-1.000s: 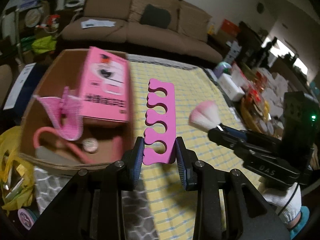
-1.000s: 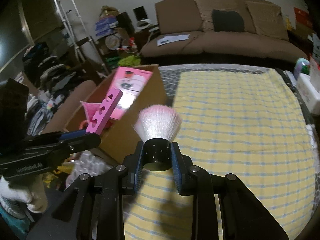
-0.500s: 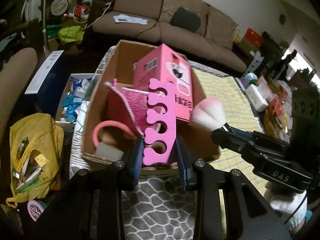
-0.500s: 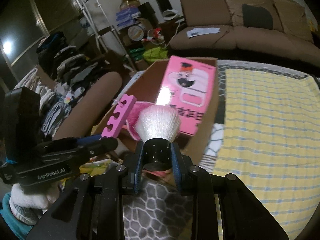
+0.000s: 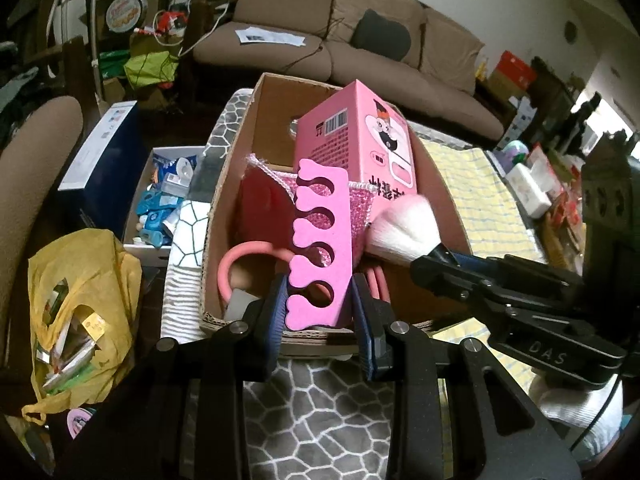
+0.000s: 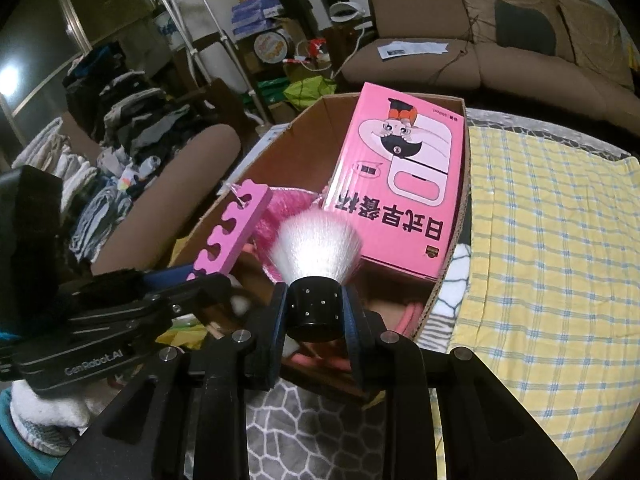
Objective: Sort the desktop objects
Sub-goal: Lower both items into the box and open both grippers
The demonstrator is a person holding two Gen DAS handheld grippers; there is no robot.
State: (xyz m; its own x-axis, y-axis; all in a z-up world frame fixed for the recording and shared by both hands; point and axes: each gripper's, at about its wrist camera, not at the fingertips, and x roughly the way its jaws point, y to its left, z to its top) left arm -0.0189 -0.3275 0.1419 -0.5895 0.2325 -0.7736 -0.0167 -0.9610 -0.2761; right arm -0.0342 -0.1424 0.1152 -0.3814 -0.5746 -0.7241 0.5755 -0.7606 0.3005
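Observation:
My left gripper [image 5: 320,308] is shut on a pink foam toe separator [image 5: 318,240], held upright over the near edge of an open cardboard box [image 5: 248,136]. My right gripper [image 6: 314,312] is shut on the black handle of a fluffy pink-white makeup brush [image 6: 318,246], its bristles over the same box [image 6: 308,128]. Each gripper shows in the other's view: the right gripper [image 5: 436,256] from the right, the left gripper [image 6: 200,276] from the left. Inside the box lie a tall pink carton [image 5: 360,136], a glittery pink pouch [image 5: 356,208] and a pink ring-shaped cord [image 5: 240,260].
The box stands on a grey hexagon-patterned cloth [image 5: 320,420], with a yellow checked cloth [image 6: 560,240] to its right. Left of the table are a yellow plastic bag [image 5: 80,300], a white tray of blue sachets [image 5: 160,200] and a brown chair arm [image 6: 172,184]. A brown sofa [image 5: 360,40] is behind.
Both grippers have swung left from over the yellow cloth to over the cardboard box, sinking slightly. Each still holds its item as before.

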